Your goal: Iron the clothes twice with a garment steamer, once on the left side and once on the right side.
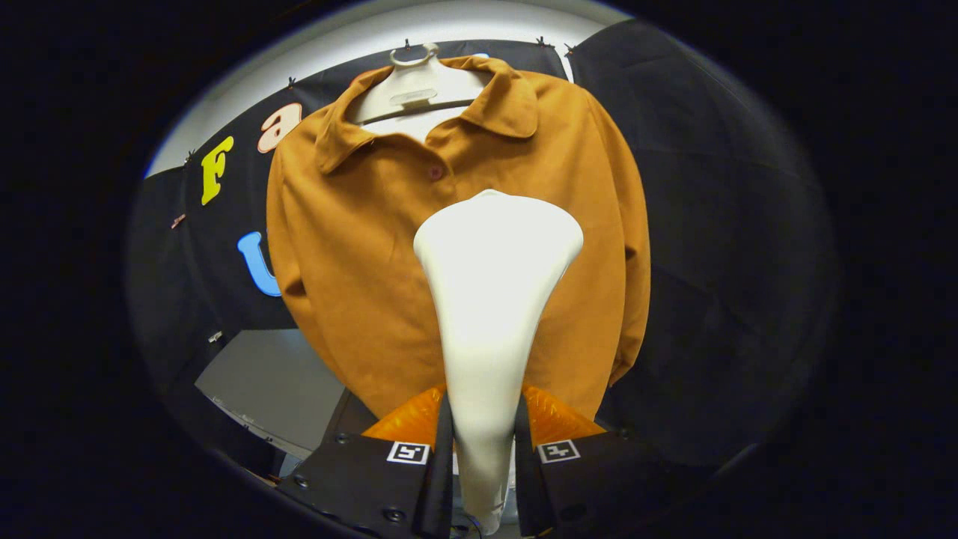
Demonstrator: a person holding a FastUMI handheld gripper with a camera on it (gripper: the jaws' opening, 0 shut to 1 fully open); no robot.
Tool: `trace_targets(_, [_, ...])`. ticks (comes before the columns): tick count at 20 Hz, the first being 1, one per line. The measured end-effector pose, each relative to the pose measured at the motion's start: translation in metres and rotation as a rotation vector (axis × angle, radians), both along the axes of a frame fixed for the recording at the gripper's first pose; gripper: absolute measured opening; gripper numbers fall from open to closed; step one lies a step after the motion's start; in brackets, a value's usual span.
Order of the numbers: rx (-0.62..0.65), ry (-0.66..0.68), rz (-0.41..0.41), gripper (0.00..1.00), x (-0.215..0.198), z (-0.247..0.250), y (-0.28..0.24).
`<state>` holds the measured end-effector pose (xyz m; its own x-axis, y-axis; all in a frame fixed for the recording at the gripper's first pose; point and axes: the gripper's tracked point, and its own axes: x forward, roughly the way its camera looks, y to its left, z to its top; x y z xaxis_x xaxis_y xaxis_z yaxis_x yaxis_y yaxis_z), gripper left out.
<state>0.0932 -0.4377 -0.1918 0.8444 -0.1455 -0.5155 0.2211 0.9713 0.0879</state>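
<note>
Both fingers of my gripper (483, 434) clamp the garment steamer (494, 299) handle, head against the brown shirt (359, 254) below its collar; lingering could scorch the fabric.

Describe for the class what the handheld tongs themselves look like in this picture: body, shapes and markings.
The tongs have two blocky black housings side by side, each fastened with visible round screws. Each housing carries a small square black-and-white coded marker on a white patch on its top face. A thin, flat, blade-like finger runs forward from each housing's inner edge. Behind each finger sits a ribbed, translucent orange part.
</note>
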Motion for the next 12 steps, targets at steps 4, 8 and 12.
trace_targets(4, [0.008,-0.031,-0.017,0.37,0.020,0.010,-0.031])
trace_targets(8, [0.044,-0.018,0.003,0.38,0.035,-0.002,-0.039])
trace_targets(12, [0.078,0.026,0.046,0.37,0.030,-0.029,-0.036])
